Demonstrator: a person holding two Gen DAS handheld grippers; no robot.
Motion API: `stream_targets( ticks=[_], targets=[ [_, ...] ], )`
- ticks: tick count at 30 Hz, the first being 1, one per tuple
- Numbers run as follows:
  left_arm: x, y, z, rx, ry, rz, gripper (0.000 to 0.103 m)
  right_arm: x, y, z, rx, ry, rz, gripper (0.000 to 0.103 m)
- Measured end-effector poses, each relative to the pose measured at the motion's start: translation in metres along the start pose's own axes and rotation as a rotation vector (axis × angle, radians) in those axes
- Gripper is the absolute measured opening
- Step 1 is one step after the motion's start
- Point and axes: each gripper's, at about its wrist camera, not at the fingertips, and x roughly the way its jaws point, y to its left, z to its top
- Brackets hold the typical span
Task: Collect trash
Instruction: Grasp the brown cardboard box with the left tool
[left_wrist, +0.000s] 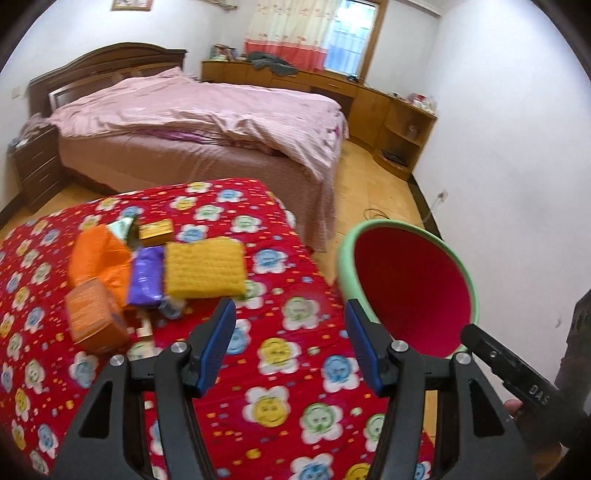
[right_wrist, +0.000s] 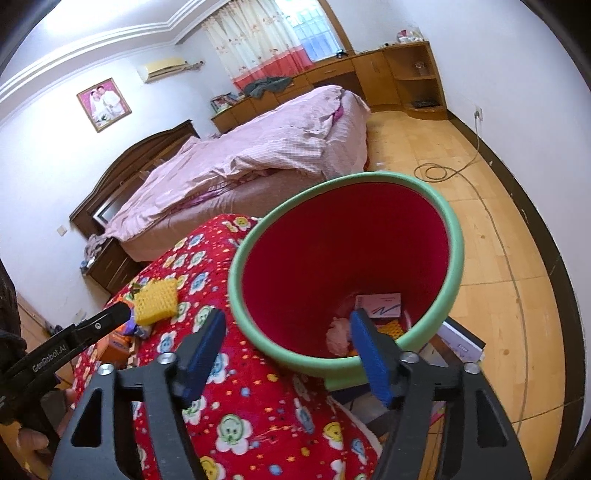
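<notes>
A pile of trash lies on the red flowered cloth (left_wrist: 280, 266): a yellow waffle pack (left_wrist: 205, 267), a purple wrapper (left_wrist: 146, 277), an orange bag (left_wrist: 98, 258), an orange box (left_wrist: 94, 319) and a small yellow box (left_wrist: 156, 230). My left gripper (left_wrist: 290, 314) is open and empty, just in front of the pile. The red bin with a green rim (left_wrist: 410, 291) stands right of the cloth. My right gripper (right_wrist: 288, 328) is open and empty over the bin's near rim (right_wrist: 332, 365). Inside the bin lie a white card (right_wrist: 378, 304) and a pink crumpled piece (right_wrist: 338, 334).
A bed with a pink cover (left_wrist: 207, 122) stands beyond the cloth. Wooden cabinets (left_wrist: 391, 110) line the far wall. A nightstand (left_wrist: 35, 166) is at the left. A cable (right_wrist: 436, 171) lies on the wooden floor. Boxes (right_wrist: 461, 341) sit beside the bin.
</notes>
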Motion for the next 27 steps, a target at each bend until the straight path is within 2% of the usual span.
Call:
stream_targets(
  ticks=[4, 7, 19, 27],
  targets=[
    [-0.009, 0.020, -0.002, -0.032, -0.014, 0.036, 0.066, -0.001, 0.011, -0.003, -0.023, -0.001, 0.005, 0.074],
    [-0.016, 0.032, -0.004, -0.049, -0.029, 0.076, 0.071, 0.000, 0.017, -0.005, -0.032, -0.002, 0.006, 0.079],
    [-0.017, 0.100, -0.010, -0.181, -0.013, 0.205, 0.071, 0.011, 0.034, -0.013, -0.054, 0.011, 0.001, 0.080],
    [-0.002, 0.126, -0.013, -0.212, 0.015, 0.273, 0.071, 0.023, 0.041, -0.016, -0.066, 0.037, 0.007, 0.080]
  ],
)
